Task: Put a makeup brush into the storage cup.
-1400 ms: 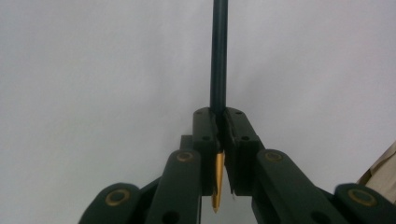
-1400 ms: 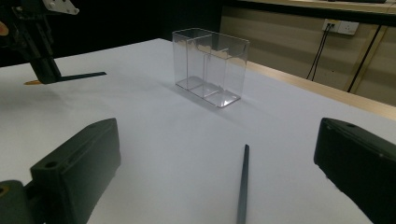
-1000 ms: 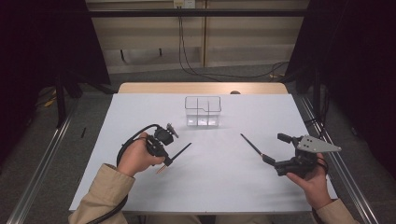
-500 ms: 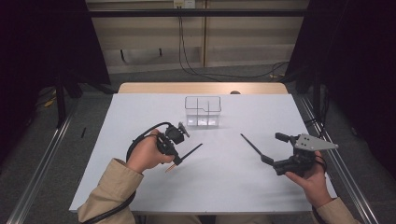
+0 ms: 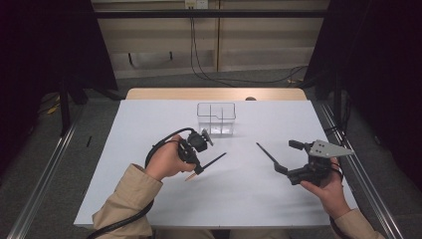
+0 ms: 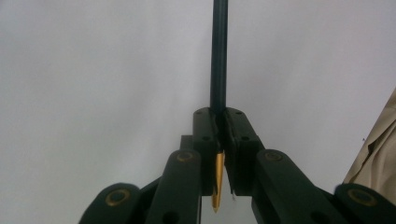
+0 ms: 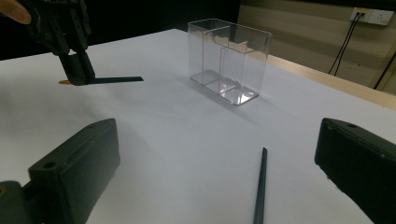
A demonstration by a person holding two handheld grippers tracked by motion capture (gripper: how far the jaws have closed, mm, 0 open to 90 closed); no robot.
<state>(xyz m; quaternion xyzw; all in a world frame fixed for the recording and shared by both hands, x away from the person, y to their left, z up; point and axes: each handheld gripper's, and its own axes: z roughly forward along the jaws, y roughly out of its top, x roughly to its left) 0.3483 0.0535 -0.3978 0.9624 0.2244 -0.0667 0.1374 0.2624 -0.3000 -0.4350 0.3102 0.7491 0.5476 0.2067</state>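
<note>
Between shut tool [image 6: 219, 140], dark gold-tipped pencil [image 6: 218, 56]

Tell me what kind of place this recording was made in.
Probably a lab or data-collection room, not a home: a white-topped table stands between metal rails, cables trail along the floor by a bare wall, and on the table a clear plastic box.

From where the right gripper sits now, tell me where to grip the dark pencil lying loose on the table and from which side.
Grip the loose pencil near the middle of its thin shaft, coming down from above with the open right gripper turned so its jaws straddle the shaft crosswise. It lies flat on the white table with bare surface on both sides, so each jaw should have room.
</note>
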